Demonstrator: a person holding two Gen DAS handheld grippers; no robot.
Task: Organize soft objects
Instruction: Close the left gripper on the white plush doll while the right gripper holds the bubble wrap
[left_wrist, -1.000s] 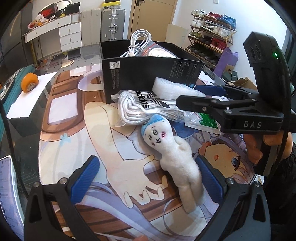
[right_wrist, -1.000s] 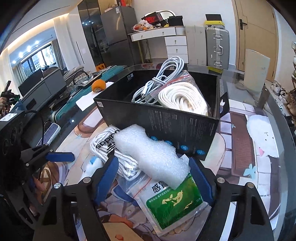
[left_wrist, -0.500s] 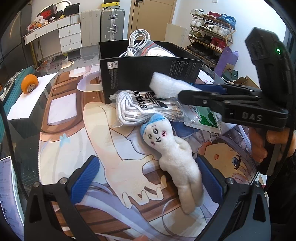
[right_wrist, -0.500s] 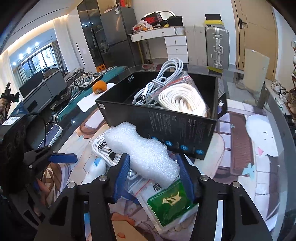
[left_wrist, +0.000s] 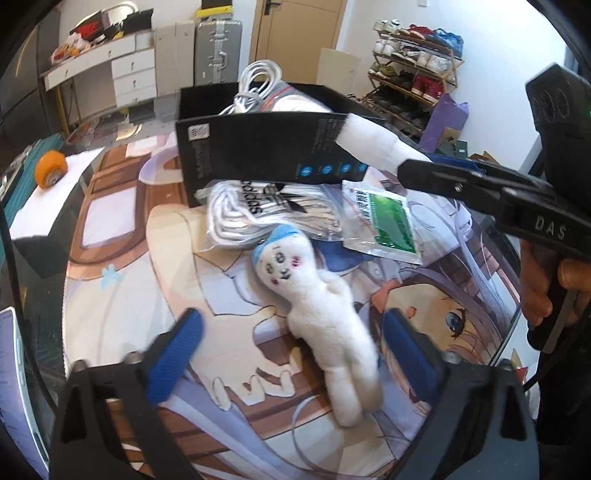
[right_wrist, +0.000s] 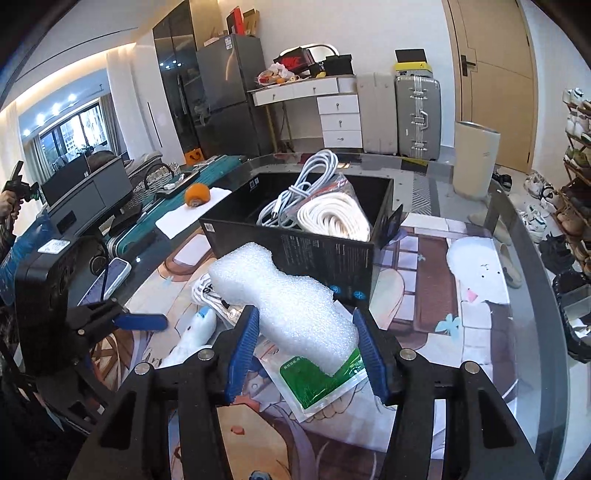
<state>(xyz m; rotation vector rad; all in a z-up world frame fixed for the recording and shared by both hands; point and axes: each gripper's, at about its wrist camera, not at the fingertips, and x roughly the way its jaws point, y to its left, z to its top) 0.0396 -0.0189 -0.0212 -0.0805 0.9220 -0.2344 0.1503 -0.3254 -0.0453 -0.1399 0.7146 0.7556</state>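
Observation:
My right gripper (right_wrist: 304, 350) is shut on a white foam piece (right_wrist: 288, 299) and holds it lifted near the front wall of the black box (right_wrist: 295, 251). The foam (left_wrist: 373, 142) also shows in the left wrist view, raised beside the box (left_wrist: 266, 147). The box holds white cable coils (right_wrist: 332, 218). My left gripper (left_wrist: 291, 354) is open, with a white plush doll (left_wrist: 321, 310) with a blue cap lying between its fingers on the mat. A bagged white Adidas item (left_wrist: 266, 206) and a green sachet (left_wrist: 388, 221) lie in front of the box.
A printed anime mat (left_wrist: 122, 258) covers the glass table. An orange wheel (left_wrist: 50, 171) lies on white paper at the far left. A phone (right_wrist: 110, 273) lies at the left edge. A shoe rack (left_wrist: 417, 70) stands behind the table.
My right gripper closed on the foam piece and lifted it off the sachet toward the box. My left gripper shifted slightly and stays open around the doll.

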